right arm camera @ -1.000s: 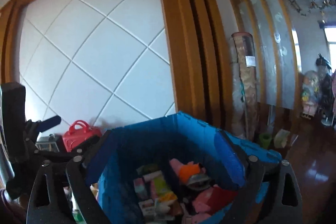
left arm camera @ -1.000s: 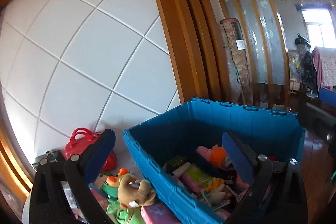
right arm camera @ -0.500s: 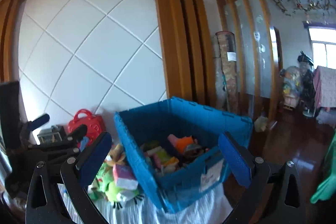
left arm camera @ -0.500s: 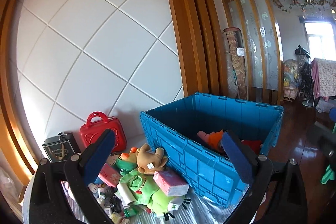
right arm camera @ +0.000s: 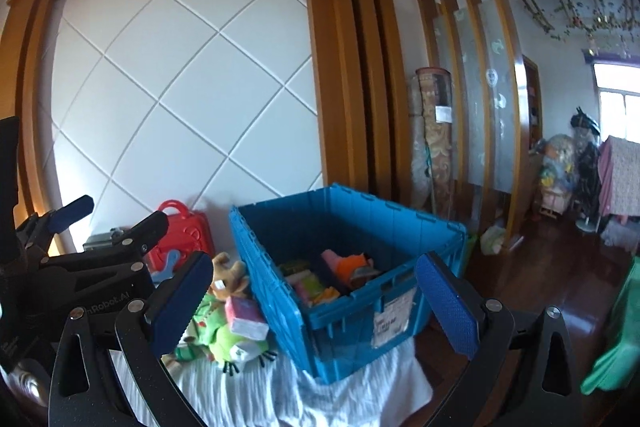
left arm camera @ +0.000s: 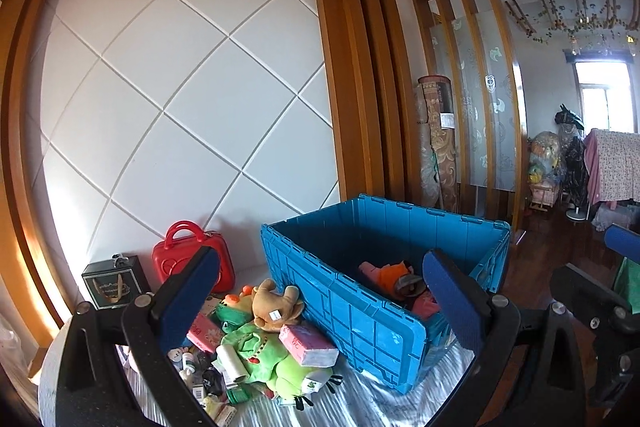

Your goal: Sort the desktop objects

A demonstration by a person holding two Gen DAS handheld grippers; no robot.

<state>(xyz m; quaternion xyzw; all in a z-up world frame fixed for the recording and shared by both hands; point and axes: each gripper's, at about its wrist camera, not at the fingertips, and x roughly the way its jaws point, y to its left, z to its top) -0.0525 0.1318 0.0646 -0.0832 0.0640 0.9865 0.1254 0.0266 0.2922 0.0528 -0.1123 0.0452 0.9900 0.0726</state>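
A blue plastic crate (left arm camera: 360, 315) (right arm camera: 344, 323) stands on a table with a white cloth (right arm camera: 280, 399) and holds several toys and packets. Left of it lies a pile: a brown plush (left arm camera: 274, 305), a green plush (left arm camera: 272, 359), a pink packet (left arm camera: 308, 345), small bottles. My left gripper (left arm camera: 320, 301) is open and empty, held back above the pile and crate. My right gripper (right arm camera: 316, 303) is open and empty, held back in front of the crate. The left gripper also shows in the right wrist view (right arm camera: 72, 255).
A red toy case (left arm camera: 192, 259) and a black gift bag (left arm camera: 114, 281) stand against the white panelled wall behind the pile. Right of the table lies dark wood floor (right arm camera: 532, 279) with a wooden screen, a rolled carpet and clutter beyond.
Both grippers have pulled back and up from the crate. One second ago they were close over its inside; now the whole crate and the pile show. Both stayed open.
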